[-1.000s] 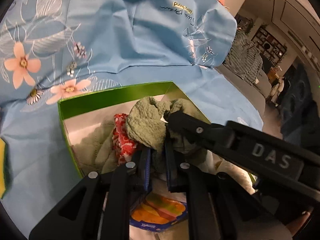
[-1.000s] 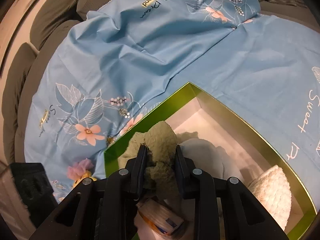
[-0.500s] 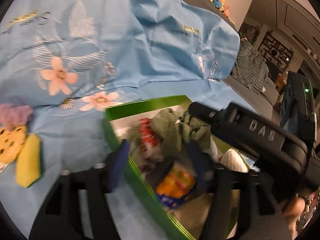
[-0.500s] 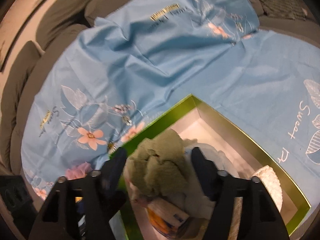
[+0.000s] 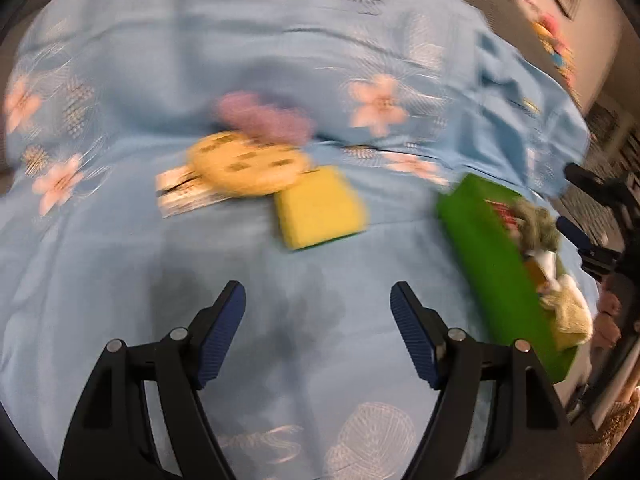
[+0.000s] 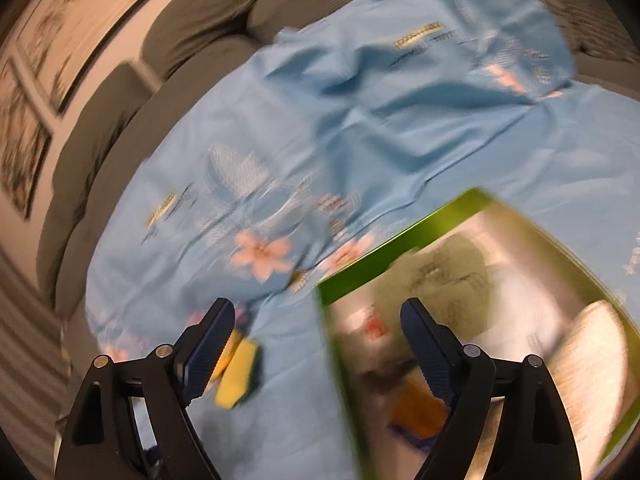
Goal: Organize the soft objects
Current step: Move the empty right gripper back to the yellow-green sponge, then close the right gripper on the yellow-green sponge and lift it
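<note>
Ahead of the left gripper point(image 5: 318, 308) lay a yellow sponge point(image 5: 320, 210) on the blue flowered sheet point(image 5: 120, 280), well clear of the fingertips. Its jaws were spreading apart w/ nothing between them, only bare sheet. Just beyond the sponge, to its left, sat a round tan cookie-like toy point(image 5: 246, 164) touching a purple fuzzy thing point(image 5: 264, 118), plus a white printed packet point(image 5: 180, 196) tucked partly under the toy. Off to that gripper's right stood the green box point(image 5: 492, 264), holding an olive cloth point(image 5: 538, 226), something red and a cream knit item point(image 5: 570, 314); the blur was heavy, so those are approx reads.

Under the right gripper point(image 6: 316, 320) sat the near corner of the same box point(image 6: 384, 256): right finger over the box interior, left finger over the sheet point(image 6: 360, 120) beside the sponge point(image 6: 236, 376). Its jaws were also widening, empty. Inside the box, a cream knit lump point(image 6: 588, 352) lay at right and an orange-and-blue pack point(image 6: 416, 408) near the right fingertip. Grey sofa cushions point(image 6: 100, 128) curved behind the sheet.
</note>
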Demonstrator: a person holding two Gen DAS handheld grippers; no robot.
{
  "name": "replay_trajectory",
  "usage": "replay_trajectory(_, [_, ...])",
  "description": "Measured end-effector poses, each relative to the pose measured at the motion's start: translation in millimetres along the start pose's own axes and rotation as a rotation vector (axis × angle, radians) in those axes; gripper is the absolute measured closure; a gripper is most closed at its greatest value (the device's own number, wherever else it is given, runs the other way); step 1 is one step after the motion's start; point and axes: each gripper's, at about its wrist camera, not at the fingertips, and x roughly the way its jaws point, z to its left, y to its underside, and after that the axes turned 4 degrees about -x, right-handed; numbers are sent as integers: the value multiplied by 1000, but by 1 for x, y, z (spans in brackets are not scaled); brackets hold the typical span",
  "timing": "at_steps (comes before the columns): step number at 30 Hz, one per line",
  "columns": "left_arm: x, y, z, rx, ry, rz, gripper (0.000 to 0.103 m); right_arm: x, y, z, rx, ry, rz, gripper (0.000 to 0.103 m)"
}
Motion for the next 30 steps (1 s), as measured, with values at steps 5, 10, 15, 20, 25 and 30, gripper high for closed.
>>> replay_trajectory(5, [-3,4,46,-155,-45,14,30,36,30,57,-84,-136,147,10])
replay_trajectory(10, [-23,-4,54,-188,-33,-35,29,85,63,107,-246,-14,258,10])
replay_trajectory(15, [-32,-6,69,-213,-53,-50,29,132,85,141,-409,62,338,10])
replay_trajectory(20, [-38,-7,85,-248,-54,-64,29,170,109,157,-501,30,406,11])
replay_trajectory(25, [-44,-7,91,-248,-74,-83,29,177,114,147,-488,140,364,54])
replay_trajectory(30, [-46,-8,91,-249,-50,-85,29,147,107,144,-441,127,338,74])
